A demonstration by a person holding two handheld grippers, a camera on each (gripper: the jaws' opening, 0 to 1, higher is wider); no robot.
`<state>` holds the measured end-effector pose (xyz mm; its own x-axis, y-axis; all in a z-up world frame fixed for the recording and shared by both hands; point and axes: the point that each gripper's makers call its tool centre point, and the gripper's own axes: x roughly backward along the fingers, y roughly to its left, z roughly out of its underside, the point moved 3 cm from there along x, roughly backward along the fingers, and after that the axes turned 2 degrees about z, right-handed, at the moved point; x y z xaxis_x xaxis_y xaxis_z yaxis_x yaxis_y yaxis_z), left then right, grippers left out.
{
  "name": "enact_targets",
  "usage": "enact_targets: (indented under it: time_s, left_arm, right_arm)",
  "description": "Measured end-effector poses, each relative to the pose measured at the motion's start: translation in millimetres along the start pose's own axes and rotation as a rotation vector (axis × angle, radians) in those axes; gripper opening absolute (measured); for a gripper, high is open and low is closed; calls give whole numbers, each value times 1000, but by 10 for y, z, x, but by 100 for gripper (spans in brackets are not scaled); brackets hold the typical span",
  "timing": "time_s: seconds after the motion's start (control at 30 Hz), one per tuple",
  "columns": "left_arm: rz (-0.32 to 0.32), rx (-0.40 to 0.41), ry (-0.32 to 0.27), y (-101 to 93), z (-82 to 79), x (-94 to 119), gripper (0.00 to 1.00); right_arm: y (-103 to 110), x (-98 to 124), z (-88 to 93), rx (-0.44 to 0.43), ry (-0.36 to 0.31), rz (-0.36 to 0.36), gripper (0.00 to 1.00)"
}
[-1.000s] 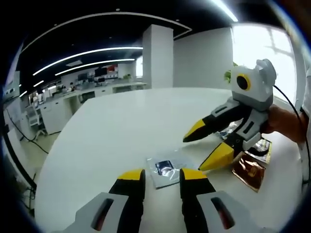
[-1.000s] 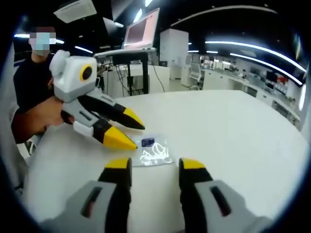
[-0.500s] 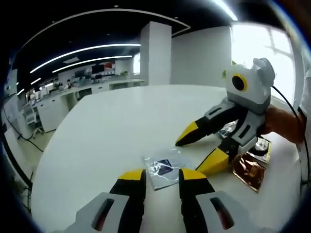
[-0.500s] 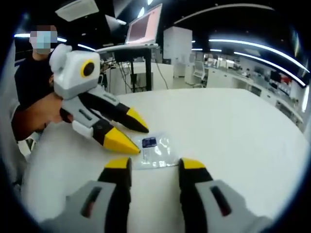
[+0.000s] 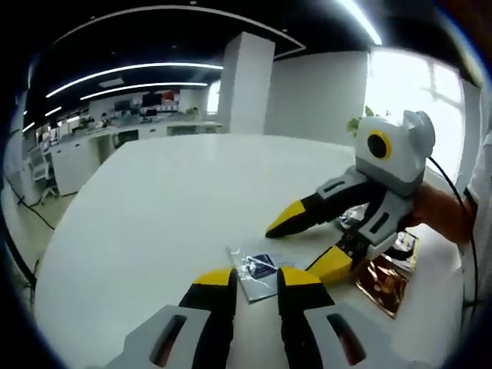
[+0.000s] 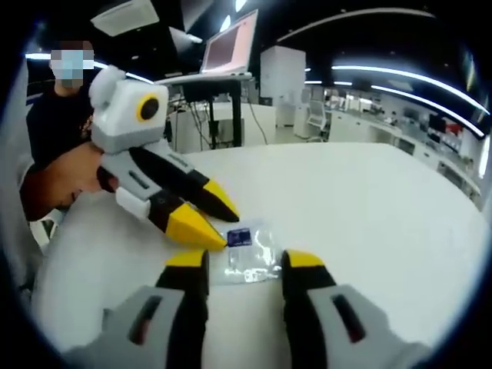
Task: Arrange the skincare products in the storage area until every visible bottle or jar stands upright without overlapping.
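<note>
Clear sachet (image 5: 258, 266) flat on table, between spread tips of both grippers.

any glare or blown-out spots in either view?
Left gripper view: window at right blown out white; glare on the clear sachet and copper foil packet. Right gripper view: even light, ceiling strips bright, sachet glints slightly; fisheye bends the table edge.

A clear sachet (image 5: 257, 267) (image 6: 249, 253) with a dark blue label lies flat on the white table (image 5: 169, 200); right of it, two glossy packets lie flat, one copper-brown (image 5: 381, 283), one dark (image 5: 406, 246).
</note>
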<state>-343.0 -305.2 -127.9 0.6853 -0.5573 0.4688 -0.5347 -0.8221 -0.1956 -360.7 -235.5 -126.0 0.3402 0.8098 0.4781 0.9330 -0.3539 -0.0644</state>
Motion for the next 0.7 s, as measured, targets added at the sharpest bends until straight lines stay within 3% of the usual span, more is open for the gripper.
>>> enact_targets:
  time_s: [0.2,0.33,0.43,0.7]
  left_arm:
    - [-22,-19,9,27,12,30,13]
    - [-16,-16,13,27,11,36,14]
    - [-9,-23,14,7,7,39,16]
    - [5,23,14,15,-11,21,18]
  right_arm:
    - [4,5,-3,2,4,0,38]
    - [6,7,-10,6,10,-1,38]
    - [56,10,-31,22,6,-29,26]
    - [82,15,-16,9,1,-37,22]
